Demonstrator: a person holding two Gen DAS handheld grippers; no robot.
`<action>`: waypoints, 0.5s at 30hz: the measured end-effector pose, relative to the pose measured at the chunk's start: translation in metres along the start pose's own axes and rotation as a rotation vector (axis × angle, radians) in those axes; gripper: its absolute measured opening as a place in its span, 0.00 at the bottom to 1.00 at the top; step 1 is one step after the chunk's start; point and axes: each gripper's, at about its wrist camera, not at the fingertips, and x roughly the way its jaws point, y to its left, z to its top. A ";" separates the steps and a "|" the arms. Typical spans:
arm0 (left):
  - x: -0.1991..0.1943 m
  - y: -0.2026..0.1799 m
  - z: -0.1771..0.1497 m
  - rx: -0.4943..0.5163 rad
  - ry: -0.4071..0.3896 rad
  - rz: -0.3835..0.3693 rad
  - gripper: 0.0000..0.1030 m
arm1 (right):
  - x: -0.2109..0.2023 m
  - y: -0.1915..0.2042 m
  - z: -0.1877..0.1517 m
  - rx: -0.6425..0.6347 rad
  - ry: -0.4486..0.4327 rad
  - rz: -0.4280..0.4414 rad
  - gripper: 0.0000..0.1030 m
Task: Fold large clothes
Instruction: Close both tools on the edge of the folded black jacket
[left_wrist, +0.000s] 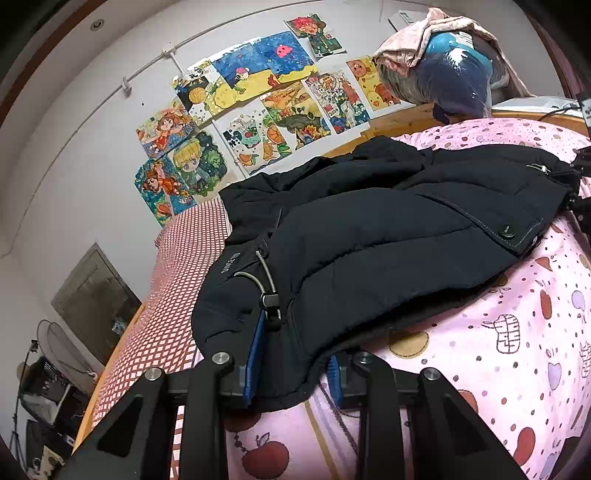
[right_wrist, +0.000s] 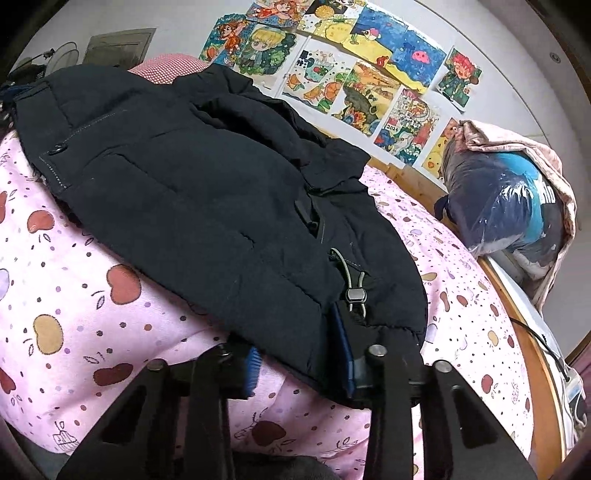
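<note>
From the left wrist, the left hand-held gripper (left_wrist: 291, 365) has its blue pads pinched on the near hem of the black puffer jacket (left_wrist: 388, 236), which sprawls across the pink fruit-print quilt (left_wrist: 517, 332) on the bed. A drawstring toggle (left_wrist: 270, 301) dangles right by the left pad, crowding the grip. Beyond the jacket there's a red checked sheet (left_wrist: 181, 266), a wall of bright children's drawings (left_wrist: 258, 110), and a bulging plastic-wrapped bundle (left_wrist: 450, 74) topped with pale cloth at the headboard. The other hand-held gripper's black tip shows at the jacket's far right edge (left_wrist: 576, 184). Over to the right wrist: the right hand-held gripper (right_wrist: 299, 365) is nipped onto the jacket's (right_wrist: 207, 192) hem too, fabric bunched between narrow jaws, a cord lock (right_wrist: 355, 295) lying just above the right pad. The quilt (right_wrist: 92, 295) spreads left, the wrapped bundle (right_wrist: 502, 206) sits to the right beside the wooden bed rail (right_wrist: 532, 332), and a cable (right_wrist: 543, 343) runs along it.
</note>
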 end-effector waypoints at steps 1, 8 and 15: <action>0.001 -0.001 0.000 0.004 0.005 0.000 0.26 | -0.001 0.000 0.000 -0.003 -0.002 -0.003 0.27; 0.000 0.003 0.001 -0.012 0.002 -0.007 0.21 | -0.005 0.015 0.001 -0.057 -0.010 -0.089 0.23; -0.008 0.002 0.011 -0.017 -0.030 -0.022 0.08 | -0.016 0.017 0.004 -0.056 -0.037 -0.092 0.14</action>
